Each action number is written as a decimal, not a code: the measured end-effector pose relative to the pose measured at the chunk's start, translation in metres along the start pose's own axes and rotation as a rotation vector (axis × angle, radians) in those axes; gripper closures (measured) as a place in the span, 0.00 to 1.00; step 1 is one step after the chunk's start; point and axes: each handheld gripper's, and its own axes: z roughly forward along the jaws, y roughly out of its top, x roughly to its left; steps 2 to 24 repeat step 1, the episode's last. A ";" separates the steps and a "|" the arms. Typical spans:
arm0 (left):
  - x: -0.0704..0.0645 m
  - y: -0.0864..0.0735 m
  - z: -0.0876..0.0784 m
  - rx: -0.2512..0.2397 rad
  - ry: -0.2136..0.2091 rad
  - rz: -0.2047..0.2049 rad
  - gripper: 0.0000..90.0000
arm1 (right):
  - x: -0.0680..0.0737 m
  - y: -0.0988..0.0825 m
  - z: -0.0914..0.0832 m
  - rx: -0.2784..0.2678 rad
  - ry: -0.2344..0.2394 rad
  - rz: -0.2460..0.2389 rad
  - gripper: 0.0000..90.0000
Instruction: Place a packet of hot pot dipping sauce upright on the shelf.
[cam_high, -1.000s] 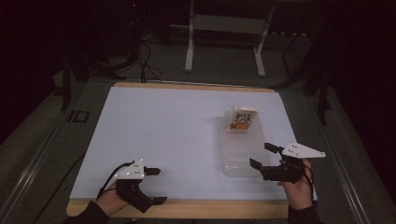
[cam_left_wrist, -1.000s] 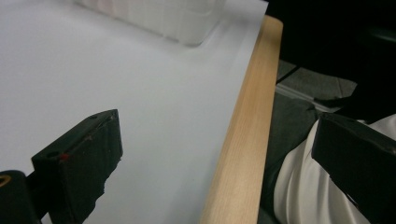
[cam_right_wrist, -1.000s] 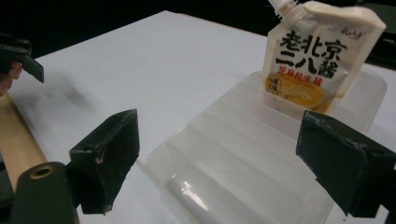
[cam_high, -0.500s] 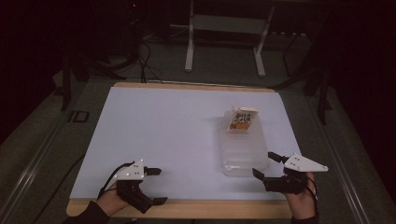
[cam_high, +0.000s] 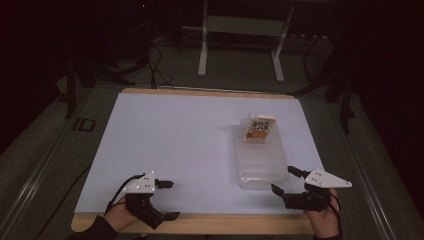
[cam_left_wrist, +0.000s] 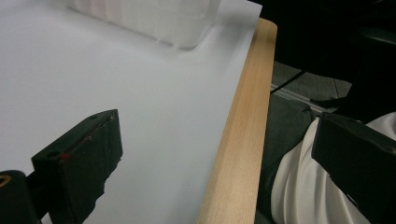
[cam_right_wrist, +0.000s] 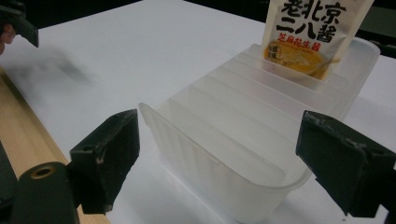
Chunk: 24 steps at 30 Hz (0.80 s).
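Both tongs, left (cam_high: 169, 200) and right (cam_high: 286, 181), gape empty; a careless right push could slide the bin (cam_high: 261, 162), toppling its sauce packet (cam_high: 258, 128).

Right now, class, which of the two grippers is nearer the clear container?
The right gripper: its open jaws point at the near end of the container. The left gripper sits open at the table's near left edge, well apart from it.

table (cam_high: 200, 145): white top, wooden front edge; stands on dark floor | metal frame (cam_high: 240, 30): pale, two legs, behind table's far edge | cables (cam_high: 155, 65): dark, on floor beyond far left corner | surroundings: dim
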 end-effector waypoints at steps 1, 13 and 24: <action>0.000 0.000 0.000 0.000 0.000 0.000 0.02 | 0.000 0.000 0.000 0.000 0.001 0.001 0.15; 0.000 0.000 0.000 0.000 0.000 0.000 0.02 | 0.000 0.000 0.000 0.000 0.001 0.001 0.15; 0.000 0.000 0.000 0.000 0.000 0.000 0.02 | 0.000 0.000 0.000 0.000 0.001 0.001 0.15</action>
